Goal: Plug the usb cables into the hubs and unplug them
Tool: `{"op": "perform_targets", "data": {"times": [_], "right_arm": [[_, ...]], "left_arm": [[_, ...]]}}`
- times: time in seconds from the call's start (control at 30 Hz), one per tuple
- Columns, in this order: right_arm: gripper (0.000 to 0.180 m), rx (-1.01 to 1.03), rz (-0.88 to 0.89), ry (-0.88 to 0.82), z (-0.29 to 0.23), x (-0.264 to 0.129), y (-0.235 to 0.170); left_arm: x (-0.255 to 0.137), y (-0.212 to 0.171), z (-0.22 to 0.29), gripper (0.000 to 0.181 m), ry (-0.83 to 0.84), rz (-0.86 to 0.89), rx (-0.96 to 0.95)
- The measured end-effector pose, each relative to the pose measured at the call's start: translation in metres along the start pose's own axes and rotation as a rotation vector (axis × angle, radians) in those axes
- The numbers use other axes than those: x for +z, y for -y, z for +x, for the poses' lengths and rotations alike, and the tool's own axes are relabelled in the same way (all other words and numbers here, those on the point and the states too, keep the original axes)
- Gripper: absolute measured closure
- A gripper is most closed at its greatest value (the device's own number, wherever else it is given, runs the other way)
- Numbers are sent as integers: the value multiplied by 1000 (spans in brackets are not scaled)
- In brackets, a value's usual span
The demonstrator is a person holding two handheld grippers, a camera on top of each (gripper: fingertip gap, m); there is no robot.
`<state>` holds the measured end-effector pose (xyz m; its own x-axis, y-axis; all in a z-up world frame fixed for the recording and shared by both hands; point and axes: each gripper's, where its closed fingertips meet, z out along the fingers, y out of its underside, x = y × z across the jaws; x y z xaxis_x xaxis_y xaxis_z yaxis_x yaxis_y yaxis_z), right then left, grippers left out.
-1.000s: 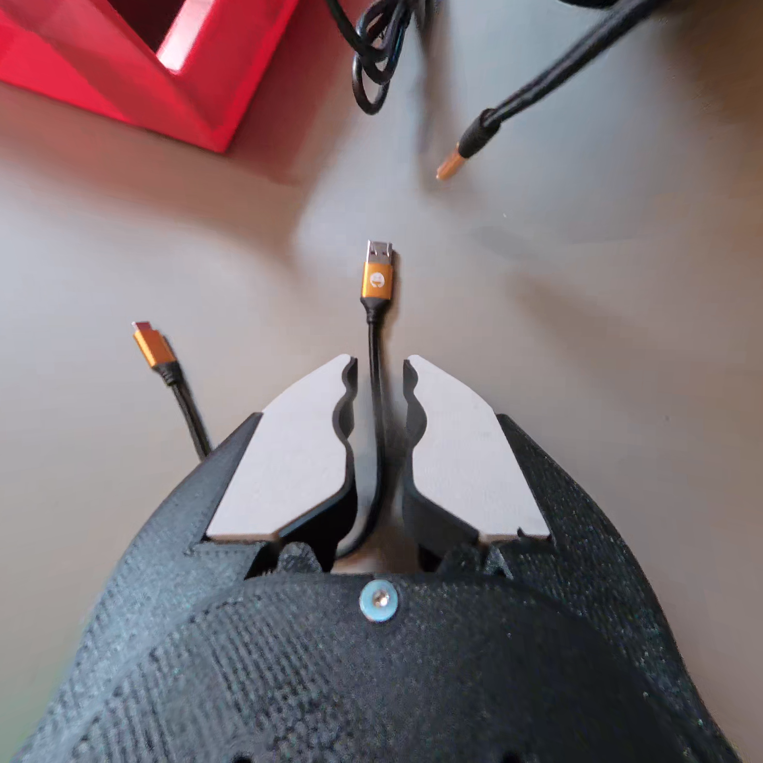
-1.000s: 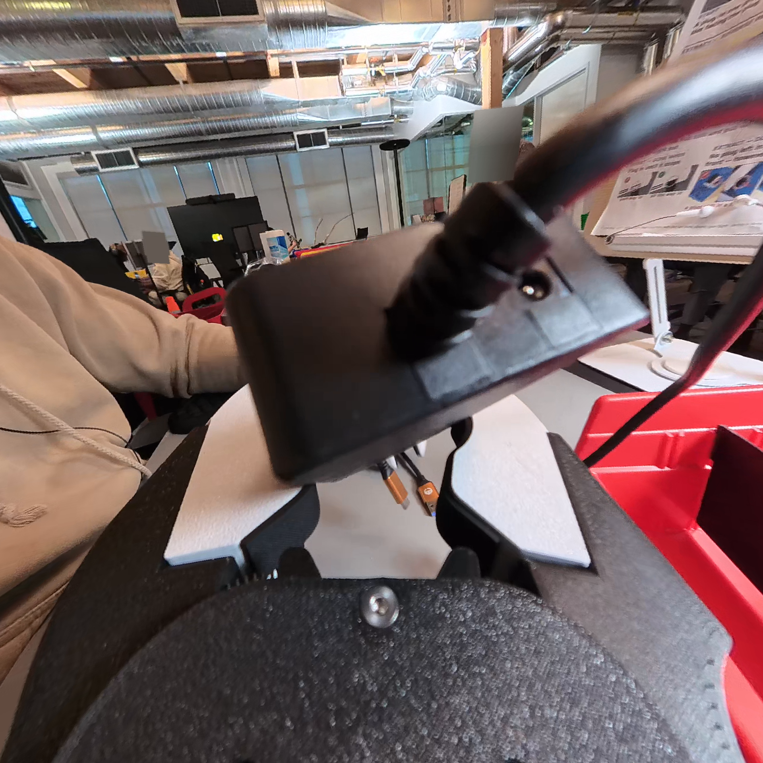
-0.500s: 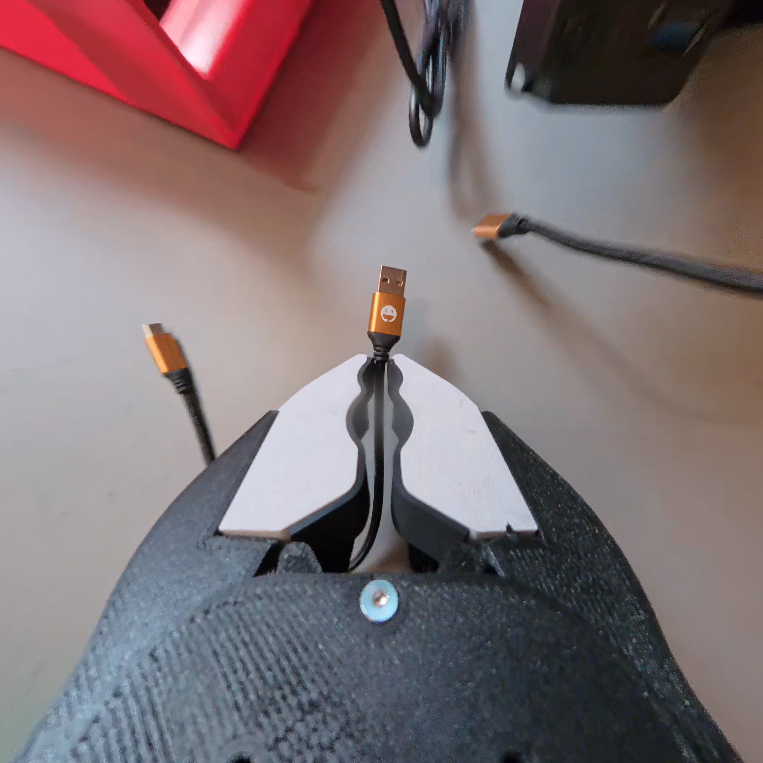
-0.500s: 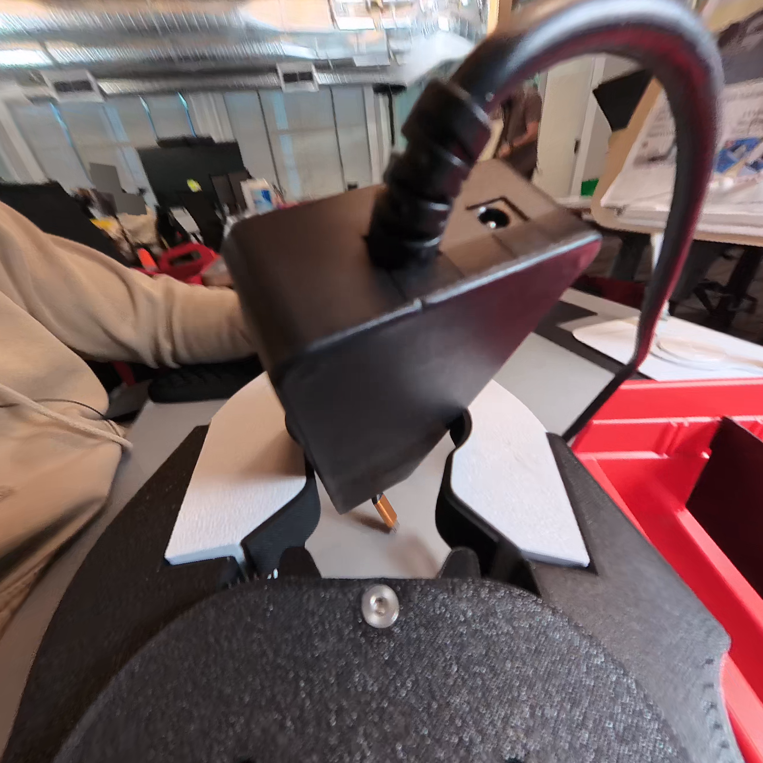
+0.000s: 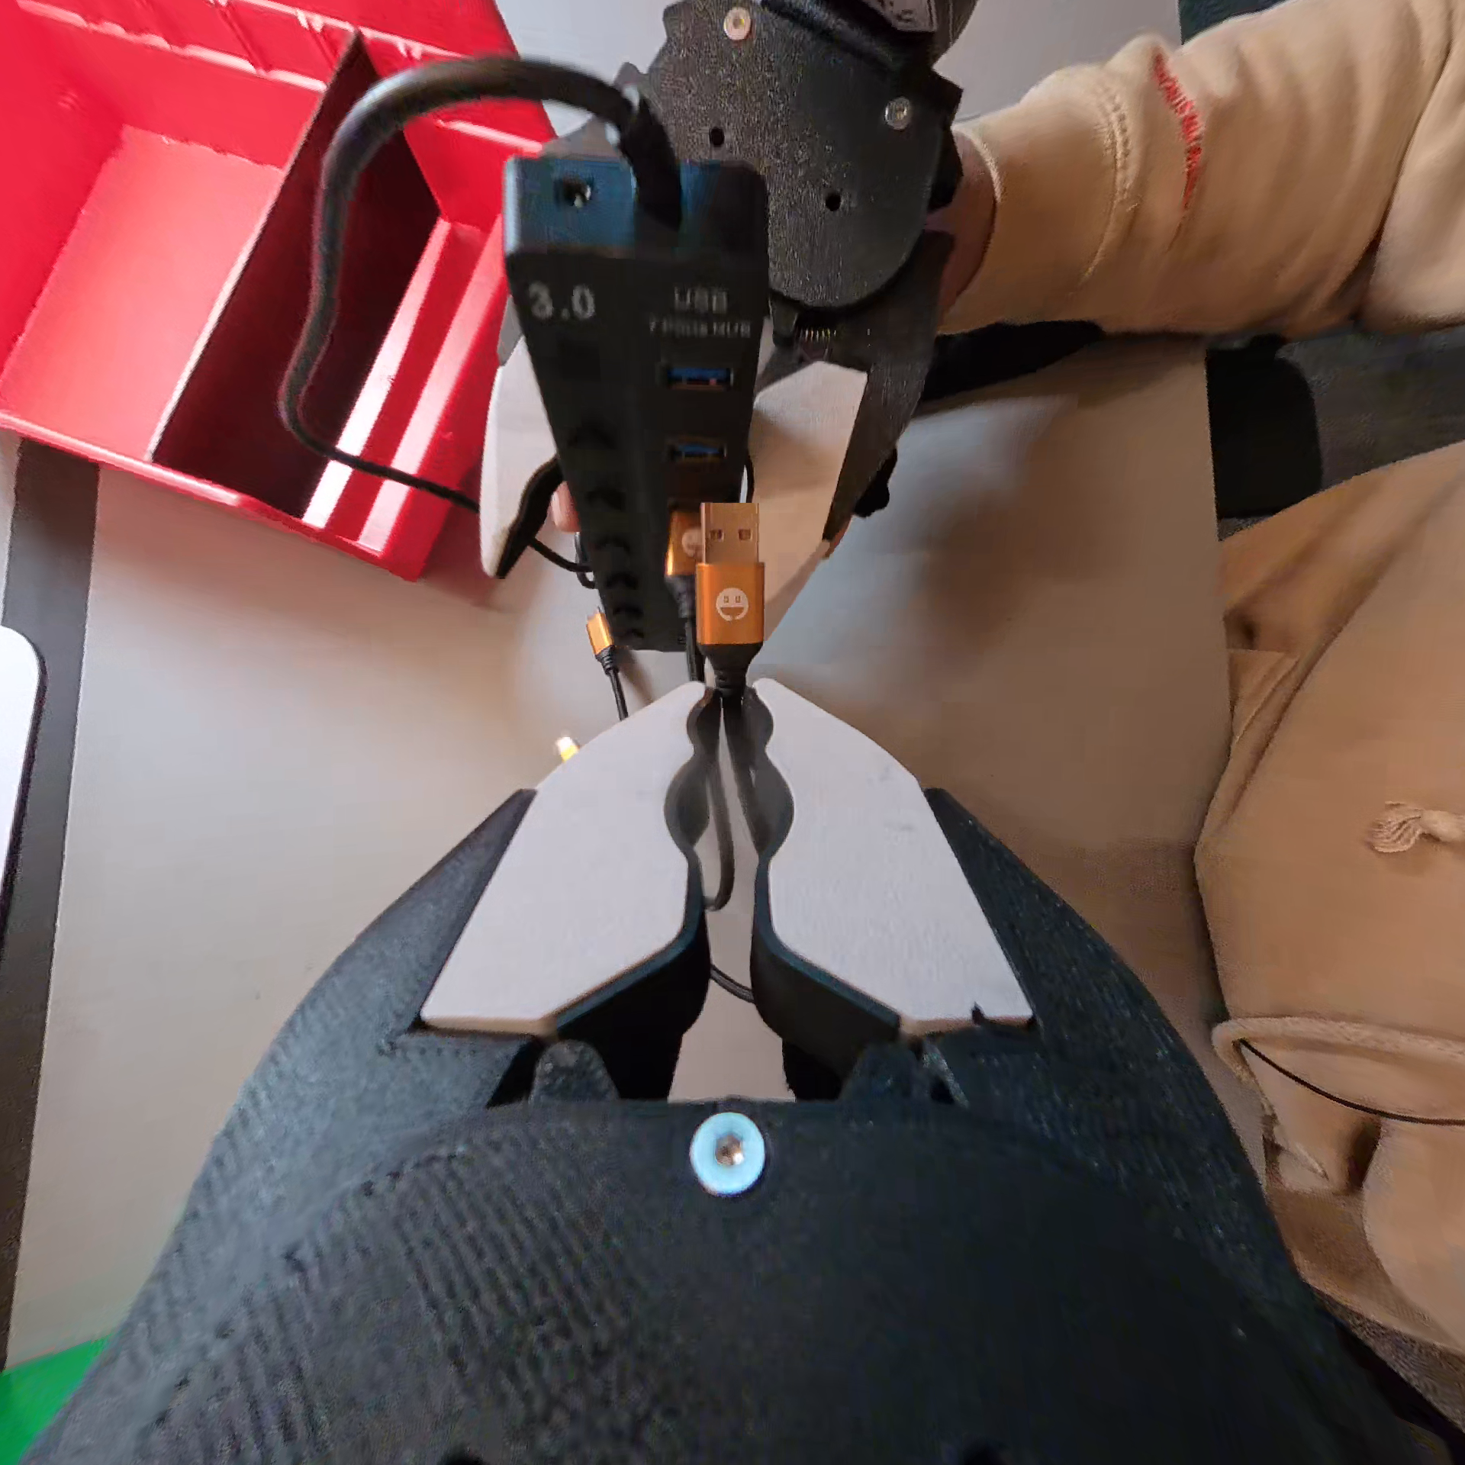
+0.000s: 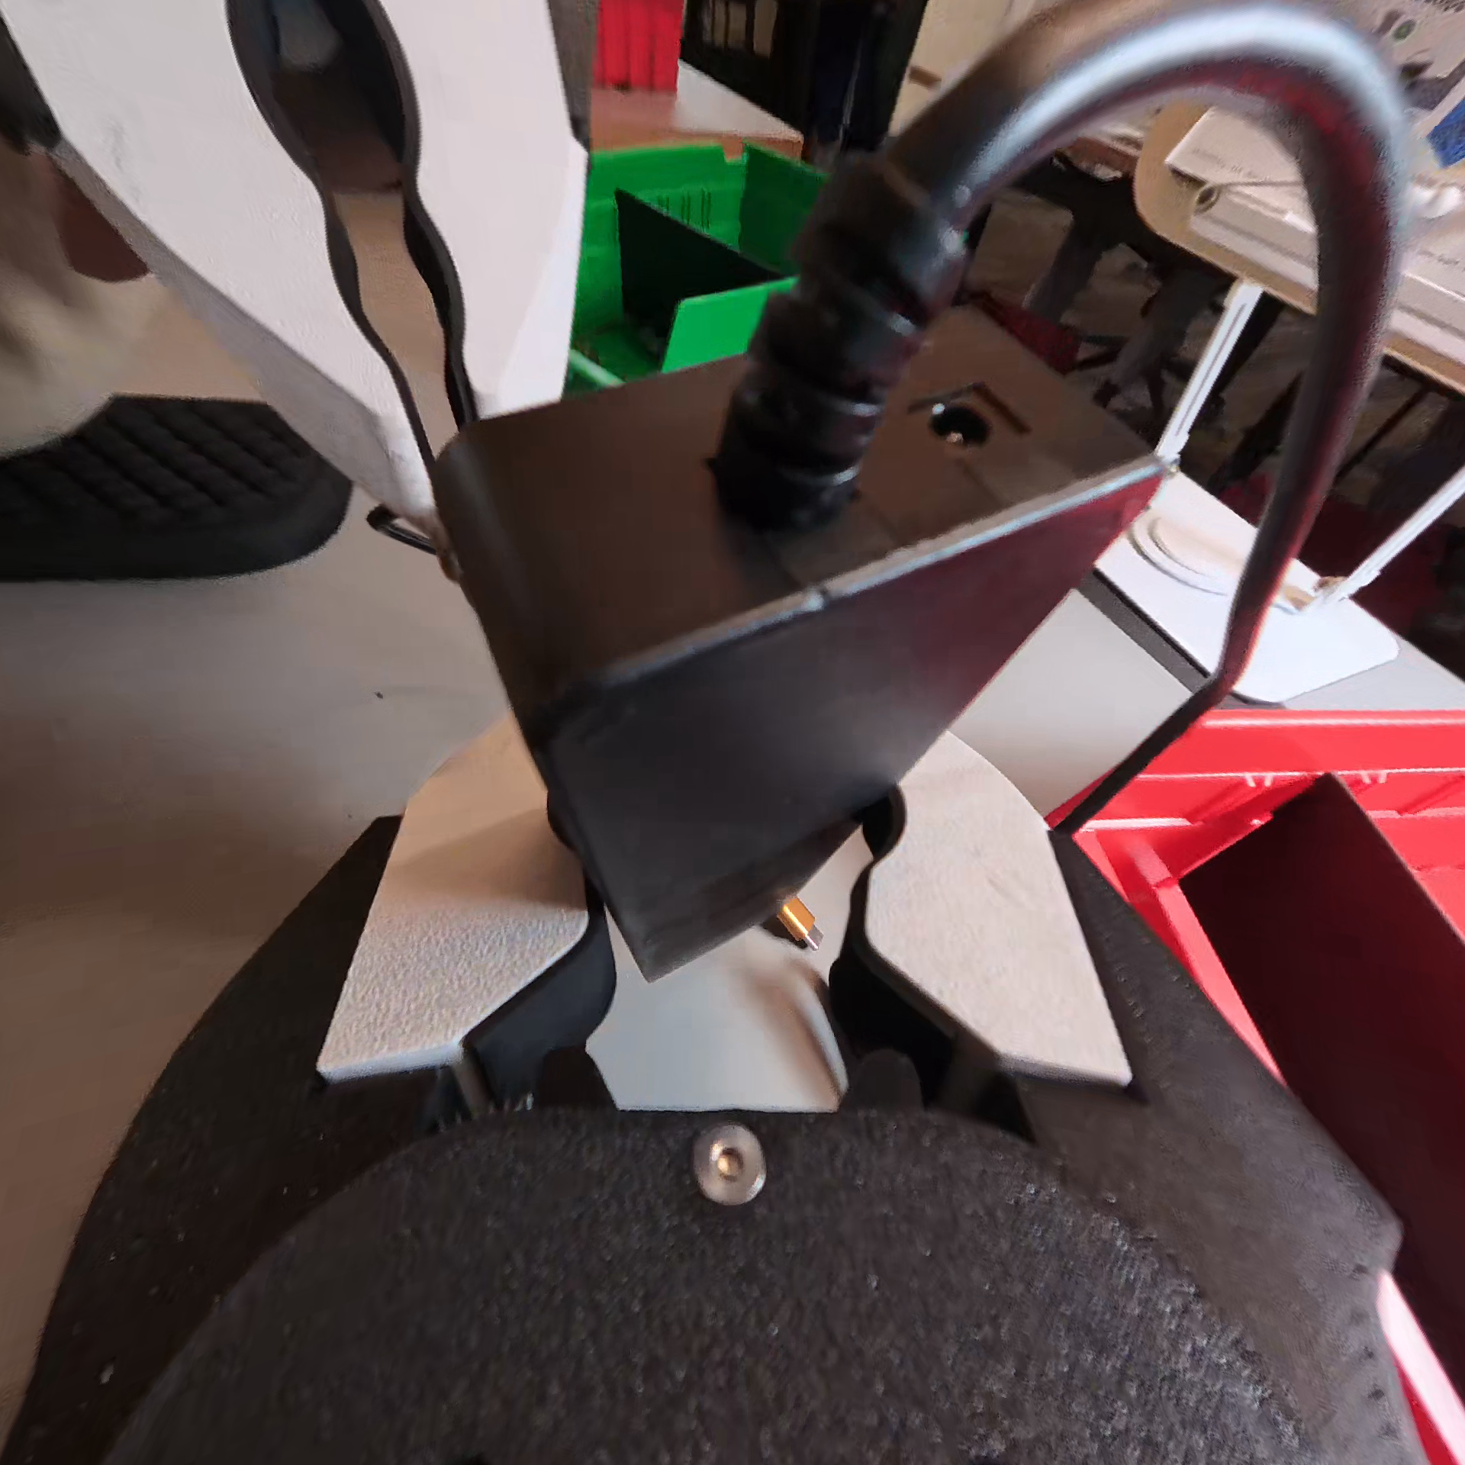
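Left wrist view: I have lifted the orange USB-A plug [image 5: 728,590] off the counter, left jaws clamping its cable, to the USB hub [image 5: 644,380] clamped in the right jaws; insertion follows.

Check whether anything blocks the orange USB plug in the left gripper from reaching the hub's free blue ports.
Nothing visible does. The left gripper holds the orange USB plug in front of the hub, which the right gripper holds. A second orange plug sits just beside it, below the free blue ports.

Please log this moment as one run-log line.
left gripper: shut on USB cable | right gripper: shut on hub | plug: not inserted
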<state>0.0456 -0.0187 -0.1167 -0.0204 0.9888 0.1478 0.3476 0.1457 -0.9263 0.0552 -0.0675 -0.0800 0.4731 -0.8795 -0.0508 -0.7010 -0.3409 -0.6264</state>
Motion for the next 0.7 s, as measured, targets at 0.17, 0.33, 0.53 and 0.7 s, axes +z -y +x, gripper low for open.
{"op": "perform_targets", "data": {"times": [0.17,0.33,0.53,0.7], "right_arm": [[110,-51,-77,-24,-7,12,-3],[110,-94,-138,-28,-12,22,-7],[110,-150,-178,-53,-16,28,-8],[110,-186,-206,-74,-14,27,-11]], "left_arm": [[8,-14,0,175,-4,-83,-15],[8,-27,-1,175,4,-142,-12],[12,-40,-1,176,-14,-205,-28],[14,-40,1,176,-33,-201,-27]]}}
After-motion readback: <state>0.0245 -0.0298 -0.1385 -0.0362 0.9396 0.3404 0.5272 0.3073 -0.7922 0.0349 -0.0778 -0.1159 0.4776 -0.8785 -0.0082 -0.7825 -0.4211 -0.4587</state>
